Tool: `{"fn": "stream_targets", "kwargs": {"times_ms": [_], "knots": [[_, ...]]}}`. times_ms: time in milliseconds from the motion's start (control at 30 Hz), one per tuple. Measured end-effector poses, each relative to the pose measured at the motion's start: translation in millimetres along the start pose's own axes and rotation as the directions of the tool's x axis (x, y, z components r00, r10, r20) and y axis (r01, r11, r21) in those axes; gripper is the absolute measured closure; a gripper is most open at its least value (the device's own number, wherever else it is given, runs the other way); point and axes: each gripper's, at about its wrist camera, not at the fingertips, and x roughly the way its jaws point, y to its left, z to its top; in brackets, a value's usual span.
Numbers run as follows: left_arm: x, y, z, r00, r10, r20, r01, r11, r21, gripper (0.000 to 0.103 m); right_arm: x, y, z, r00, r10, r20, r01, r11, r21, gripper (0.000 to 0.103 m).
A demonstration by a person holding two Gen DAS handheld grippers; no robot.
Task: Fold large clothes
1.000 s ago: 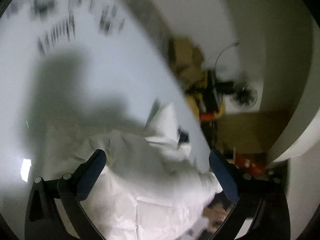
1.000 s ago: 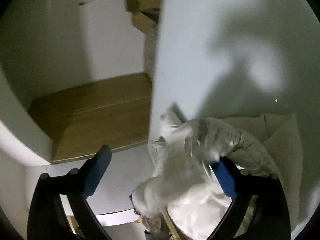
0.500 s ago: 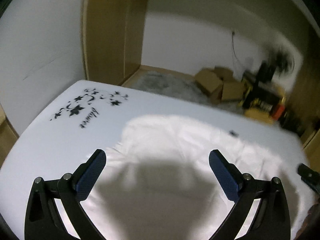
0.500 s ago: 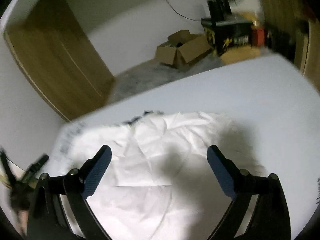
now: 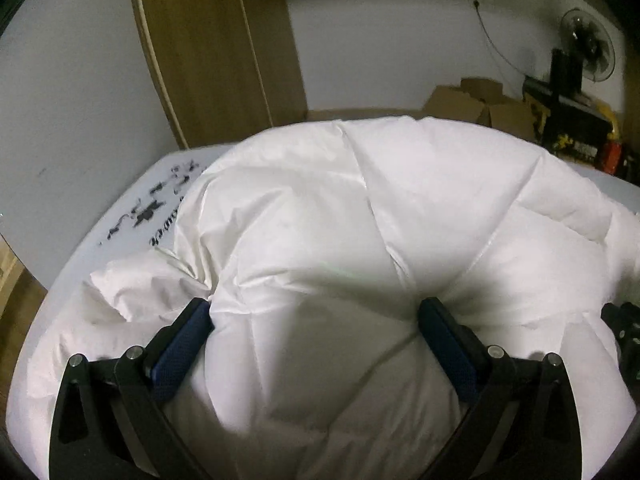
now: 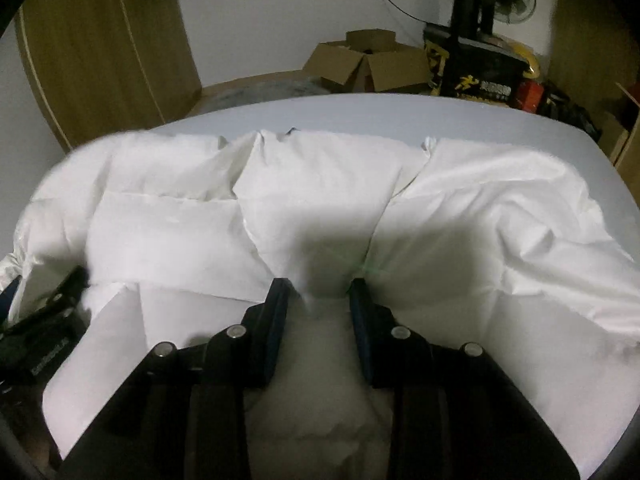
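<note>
Wooden wardrobe doors (image 5: 216, 48) and cardboard boxes (image 6: 360, 64) stand behind a white table (image 6: 480, 114) on which a puffy white quilted garment (image 5: 340, 208) lies heaped. At left, the left gripper (image 5: 316, 320) is spread wide, a bulging fold between its fingers; at right, the right gripper (image 6: 319, 292) has narrowed onto a pinch of cloth.

Under my grippers the white quilted garment (image 5: 320, 216) is smooth cloth with a slight sheen, puffed and creased along its stitched seams. My left gripper (image 5: 316, 320) and right gripper (image 6: 320, 292) look like matt black plastic with dimpled blue pads (image 5: 182, 344) and shiny metal screws. The bed sheet (image 6: 400, 116) is matt cloth. Beyond its far edge I see a satin wooden wardrobe (image 5: 216, 48) and dull cardboard boxes (image 6: 368, 66).
</note>
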Motion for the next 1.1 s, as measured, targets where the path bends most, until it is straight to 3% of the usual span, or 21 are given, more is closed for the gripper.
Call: {"fn": "stream_targets", "kwargs": {"times_ms": [100, 367, 467, 533, 567, 600, 667, 767, 867, 1000, 1100], "knots": [[3, -2, -5, 1.0, -0.001, 0.005, 0.001, 1.0, -0.009, 0.0, 6, 3, -3, 1.0, -0.004, 0.01, 0.004, 1.0, -0.009, 0.069], [30, 12, 0, 0.995, -0.061, -0.074, 0.059, 0.998, -0.034, 0.0, 19, 2, 0, 1.0, 0.018, -0.009, -0.018, 1.0, 0.003, 0.068], [25, 32, 15, 0.979, -0.128, -0.157, 0.122, 0.992, -0.044, 0.0, 6, 0, 10, 0.995, 0.028, -0.099, -0.031, 0.999, -0.037, 0.066], [13, 49, 31, 0.983, -0.132, -0.126, 0.125, 0.99, -0.067, 0.0, -18, -12, 24, 0.994, 0.09, -0.07, -0.09, 0.996, 0.002, 0.063], [7, 57, 40, 0.987, -0.12, -0.106, 0.113, 0.991, -0.075, 0.0, -36, -21, 34, 0.997, 0.073, -0.002, -0.073, 0.997, 0.01, 0.056], [3, 67, 51, 0.992, -0.099, -0.08, 0.092, 0.992, -0.087, 0.0, -44, -27, 40, 0.999, 0.034, 0.034, -0.035, 0.999, 0.011, 0.038], [3, 77, 62, 0.994, -0.089, -0.058, 0.082, 0.991, -0.106, 0.0, -56, -47, 54, 0.991, -0.093, 0.099, 0.089, 0.995, 0.037, 0.012], [22, 79, 60, 0.997, -0.047, -0.063, 0.042, 0.996, -0.081, 0.0, -37, -68, 56, 0.988, -0.144, 0.057, 0.142, 0.989, 0.031, 0.015], [47, 75, 44, 0.996, -0.016, -0.086, 0.011, 0.999, -0.047, 0.0, 0, -87, 45, 0.992, -0.123, -0.039, 0.124, 0.991, 0.039, 0.027], [71, 87, 26, 0.988, -0.105, -0.115, 0.088, 0.986, -0.142, 0.0, 20, -99, 32, 0.999, -0.038, -0.016, 0.039, 0.995, 0.092, 0.024], [79, 91, 23, 0.983, -0.135, -0.122, 0.112, 0.977, -0.18, 0.0, 25, -92, 26, 1.0, -0.026, 0.0, 0.026, 0.996, 0.087, 0.021]]}}
